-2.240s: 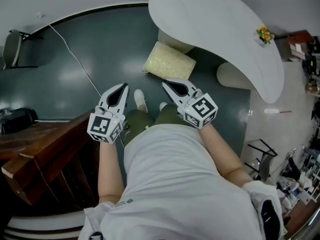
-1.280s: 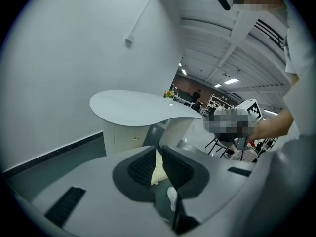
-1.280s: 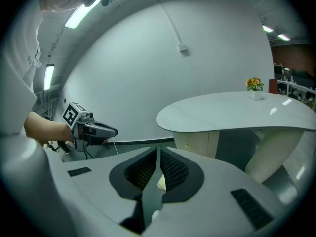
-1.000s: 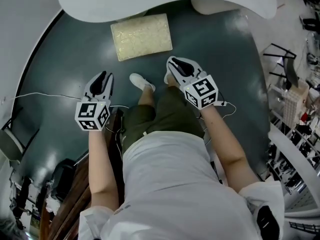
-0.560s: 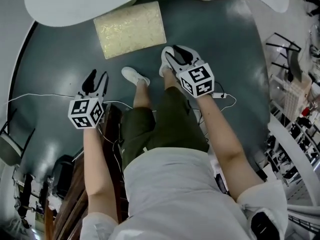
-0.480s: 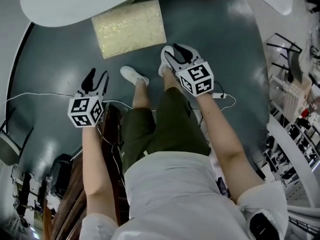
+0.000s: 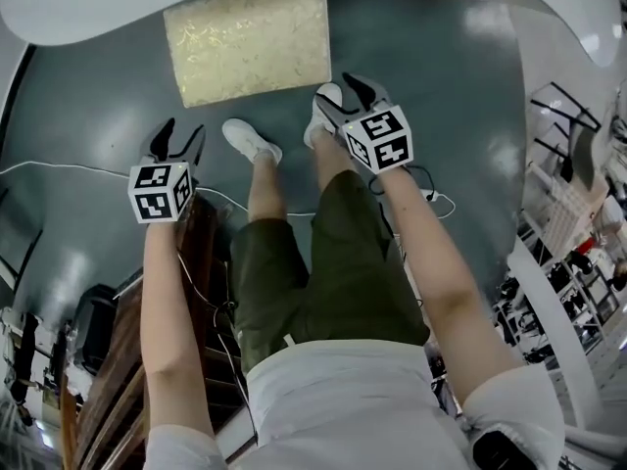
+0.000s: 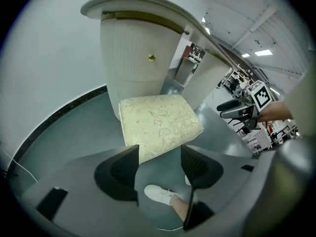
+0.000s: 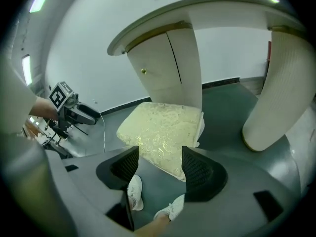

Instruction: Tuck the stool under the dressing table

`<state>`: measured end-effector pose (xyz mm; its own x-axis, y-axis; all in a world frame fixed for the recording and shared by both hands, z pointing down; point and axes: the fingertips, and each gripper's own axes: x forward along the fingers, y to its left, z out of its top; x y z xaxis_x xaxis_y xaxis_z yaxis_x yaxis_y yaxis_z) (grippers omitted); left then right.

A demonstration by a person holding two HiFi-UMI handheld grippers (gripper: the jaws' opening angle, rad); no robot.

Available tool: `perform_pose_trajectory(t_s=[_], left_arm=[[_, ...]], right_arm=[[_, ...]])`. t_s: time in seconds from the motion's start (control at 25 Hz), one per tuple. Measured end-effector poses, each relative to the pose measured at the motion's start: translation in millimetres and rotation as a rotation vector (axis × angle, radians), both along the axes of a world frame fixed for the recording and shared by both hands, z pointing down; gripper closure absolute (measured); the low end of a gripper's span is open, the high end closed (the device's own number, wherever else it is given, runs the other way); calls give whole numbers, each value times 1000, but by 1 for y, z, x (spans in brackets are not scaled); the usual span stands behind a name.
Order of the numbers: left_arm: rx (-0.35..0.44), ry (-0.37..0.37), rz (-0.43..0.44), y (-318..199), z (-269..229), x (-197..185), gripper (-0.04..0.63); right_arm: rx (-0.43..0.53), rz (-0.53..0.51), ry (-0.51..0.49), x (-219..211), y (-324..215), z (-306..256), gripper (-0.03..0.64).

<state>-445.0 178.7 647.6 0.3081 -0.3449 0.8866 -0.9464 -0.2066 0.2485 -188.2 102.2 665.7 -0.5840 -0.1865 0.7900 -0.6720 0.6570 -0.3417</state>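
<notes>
stool: cream patterned cloth, slight sheen
floor: dark, smooth, glossy
counter: white top, smooth, matt

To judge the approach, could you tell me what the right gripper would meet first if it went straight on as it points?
Likely the stool, its cushion framed between the opening, empty jaws of the right gripper; depth is unclear.

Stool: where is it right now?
In the head view, the stool stands on the floor at top centre, between the person's shoes and the dressing table.
</notes>
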Motion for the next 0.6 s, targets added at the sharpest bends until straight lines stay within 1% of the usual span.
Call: perform_pose_trajectory(t_s=[0.16, 0.4, 0.52, 0.6], left_arm=[[-43, -13, 2, -1, 34, -4, 296], [-101, -45, 4, -2, 84, -13, 271], [-127, -51, 29, -1, 102, -18, 265], [-151, -57, 63, 1, 111, -20, 262]], right_arm=[[-41, -39, 19, -1, 1, 36, 320], [-108, -129, 53, -1, 3, 85, 264], [-128, -183, 73, 0, 4, 100, 245], [-144, -205, 89, 2, 6, 109, 236]])
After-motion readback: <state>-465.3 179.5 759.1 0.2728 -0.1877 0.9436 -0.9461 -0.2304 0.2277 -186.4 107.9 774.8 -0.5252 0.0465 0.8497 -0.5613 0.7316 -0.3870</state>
